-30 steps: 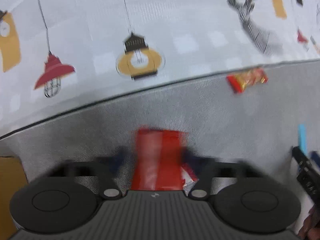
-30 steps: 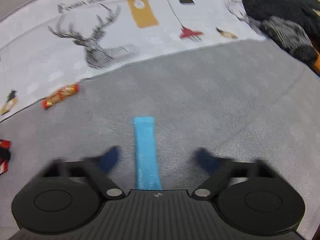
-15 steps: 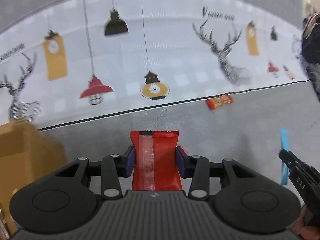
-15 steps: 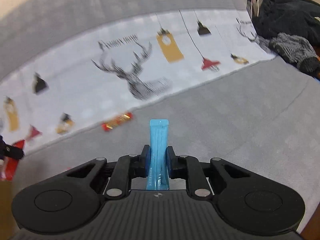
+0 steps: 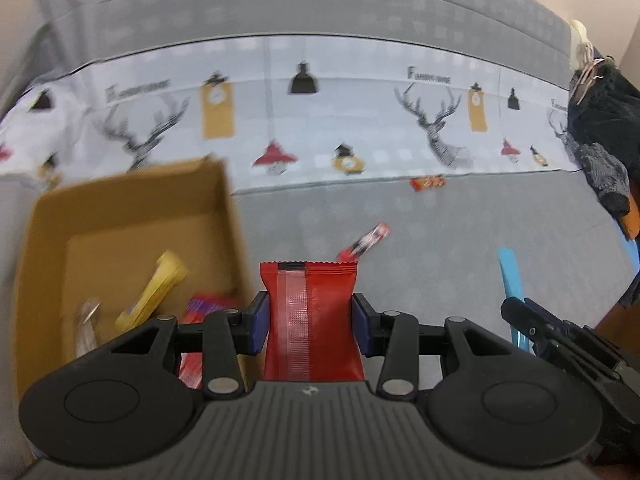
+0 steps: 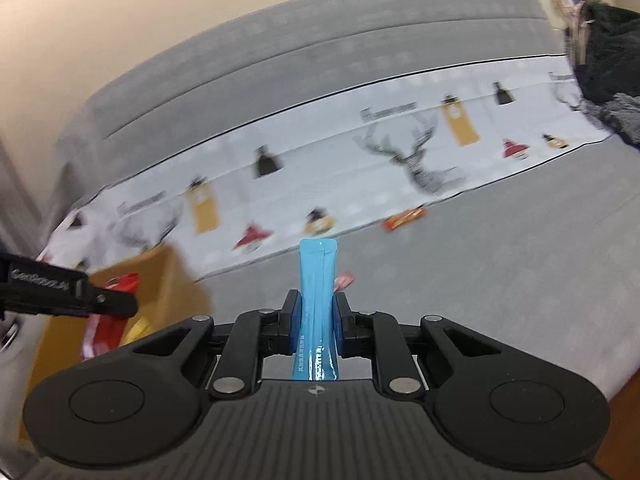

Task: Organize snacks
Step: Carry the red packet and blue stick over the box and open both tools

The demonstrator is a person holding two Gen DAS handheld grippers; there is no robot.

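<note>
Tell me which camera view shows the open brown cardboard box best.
The left wrist view. It looks down into the open brown cardboard box, showing its walls, floor and the yellow wrapper inside, though blurred. The right wrist view shows only one corner of the box, blurred and partly hidden behind the left gripper.

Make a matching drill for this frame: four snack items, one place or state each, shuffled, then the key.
Things:
1. red packet
2. blue stick sachet
3. yellow bar
4. orange-red candy bar

Places:
A. lying inside the cardboard box
B. clamped in the right tongs
C. on the grey cushion by the printed cloth's edge
D. clamped in the left tongs

Pairs: 1-D, 2-B, 3-A, 4-C
</note>
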